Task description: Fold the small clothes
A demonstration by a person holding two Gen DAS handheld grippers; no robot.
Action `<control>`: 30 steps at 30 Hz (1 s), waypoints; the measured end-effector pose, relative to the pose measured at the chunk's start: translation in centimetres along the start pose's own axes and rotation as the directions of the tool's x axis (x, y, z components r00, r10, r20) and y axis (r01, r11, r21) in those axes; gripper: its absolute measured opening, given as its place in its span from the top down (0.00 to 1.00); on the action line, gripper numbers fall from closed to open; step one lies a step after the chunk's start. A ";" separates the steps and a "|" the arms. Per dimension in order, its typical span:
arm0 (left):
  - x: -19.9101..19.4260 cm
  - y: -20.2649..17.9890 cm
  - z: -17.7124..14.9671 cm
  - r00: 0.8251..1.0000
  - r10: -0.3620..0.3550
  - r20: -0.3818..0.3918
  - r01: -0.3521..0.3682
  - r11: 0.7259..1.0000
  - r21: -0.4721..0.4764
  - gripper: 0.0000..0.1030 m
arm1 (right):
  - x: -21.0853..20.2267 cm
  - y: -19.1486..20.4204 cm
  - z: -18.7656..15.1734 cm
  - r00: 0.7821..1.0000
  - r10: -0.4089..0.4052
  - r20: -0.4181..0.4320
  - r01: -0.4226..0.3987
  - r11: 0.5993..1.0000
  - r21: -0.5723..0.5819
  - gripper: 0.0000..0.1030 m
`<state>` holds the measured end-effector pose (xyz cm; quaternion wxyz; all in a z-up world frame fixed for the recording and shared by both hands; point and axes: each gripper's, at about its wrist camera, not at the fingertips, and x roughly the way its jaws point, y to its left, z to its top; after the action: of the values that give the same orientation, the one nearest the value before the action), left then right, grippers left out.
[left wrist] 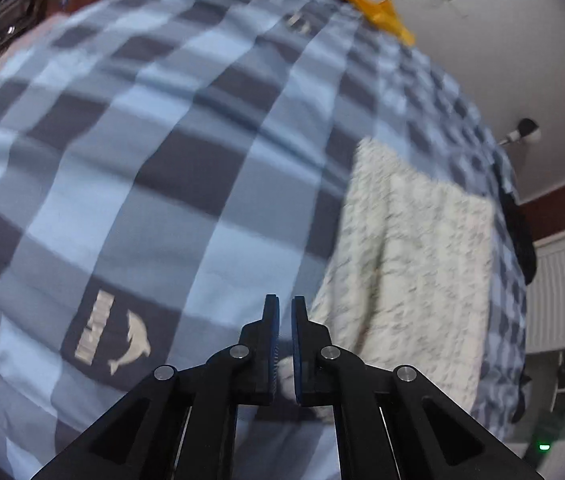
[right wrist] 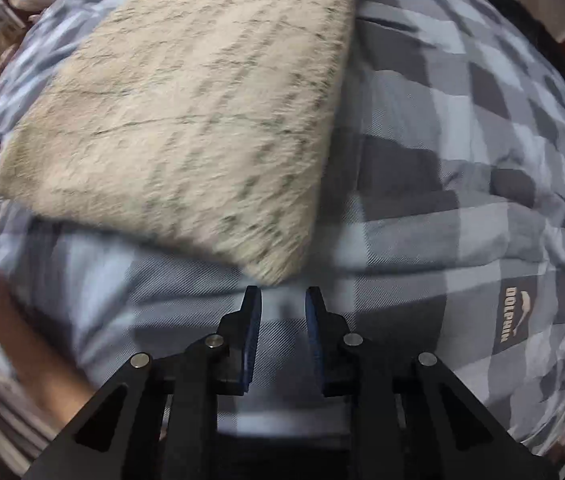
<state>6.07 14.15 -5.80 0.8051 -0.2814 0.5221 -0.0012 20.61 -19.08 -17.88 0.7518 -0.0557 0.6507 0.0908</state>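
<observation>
So my left gripper [left wrist: 285, 312] has its jaws nearly pressed together, and down low between them there's a bit of the cream cloth [left wrist: 414, 264] pinched in there. In that view the cloth runs up the right half of the frame, fuzzy with little grey flecks, lying on the blue and grey checked bedspread [left wrist: 170, 152] that fills pretty much everything else. There's a dolphin logo patch [left wrist: 112, 334] at lower left and something orange [left wrist: 374, 4] at the top edge, too blurry to say what. My right gripper [right wrist: 282, 304] has its jaws spread apart with nothing between them, just the bedspread [right wrist: 462, 152] under them. From that side the cloth [right wrist: 186, 104] takes up the upper left and centre, folded flat, and its nearest corner sits just above my jaw tips, not touching them as far as I can tell. My forearm [right wrist: 30, 344] shows at lower left, blurred.
</observation>
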 end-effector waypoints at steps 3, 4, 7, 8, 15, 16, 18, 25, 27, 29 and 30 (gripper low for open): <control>0.0 -2.8 0.3 0.997 -0.078 0.001 0.078 0.991 0.111 0.95 | -3.6 -0.7 -0.3 0.983 0.128 0.135 -0.132 0.991 0.018 0.46; 0.4 -4.2 0.3 0.996 -0.090 -0.013 0.091 0.981 0.173 0.95 | -4.5 -1.0 -0.1 0.974 0.136 0.178 -0.142 0.990 0.017 0.33; 2.9 -7.5 -0.2 0.994 -0.063 -0.095 0.091 0.937 0.337 0.95 | -5.9 -2.4 1.6 0.954 0.044 0.295 -0.061 0.997 0.052 0.18; 4.0 -8.3 -0.5 0.991 -0.042 -0.123 0.086 0.923 0.375 0.95 | -5.9 -2.8 2.3 0.953 0.011 0.304 -0.034 0.997 0.070 0.18; 8.0 -10.6 -2.1 0.980 0.022 -0.198 0.082 0.861 0.502 0.95 | -3.1 -6.6 6.6 0.952 0.052 0.301 -0.132 0.958 0.254 0.18; 8.2 -10.4 -1.9 0.978 0.001 -0.207 0.101 0.873 0.477 0.94 | -2.9 -7.6 6.6 0.952 0.066 0.298 -0.152 0.950 0.274 0.18; 8.6 -9.9 -1.1 0.971 -0.037 -0.237 0.135 0.900 0.415 0.93 | -2.3 -8.0 7.2 0.952 0.091 0.293 -0.181 0.937 0.298 0.18; 7.6 -8.3 0.1 0.885 -0.295 -0.360 0.371 0.914 0.163 0.03 | -1.4 -7.9 6.8 0.954 0.165 0.251 -0.239 0.923 0.303 0.18; 7.1 -8.7 -0.1 0.917 -0.222 -0.331 0.297 0.935 0.195 0.03 | -1.3 -8.1 6.9 0.952 0.179 0.249 -0.253 0.918 0.305 0.18; 6.3 -9.5 -0.2 0.966 -0.092 -0.242 0.169 0.933 0.317 0.03 | -1.4 -8.1 6.8 0.950 0.189 0.250 -0.262 0.916 0.303 0.18; 6.3 -10.0 -0.3 0.976 -0.050 -0.211 0.125 0.925 0.359 0.04 | -1.4 -8.1 6.8 0.949 0.193 0.249 -0.265 0.916 0.302 0.18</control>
<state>11.62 3.75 -6.68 0.7868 -0.1464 0.5768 -0.1637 28.73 -25.73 -15.77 0.7999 0.1589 0.5741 0.0733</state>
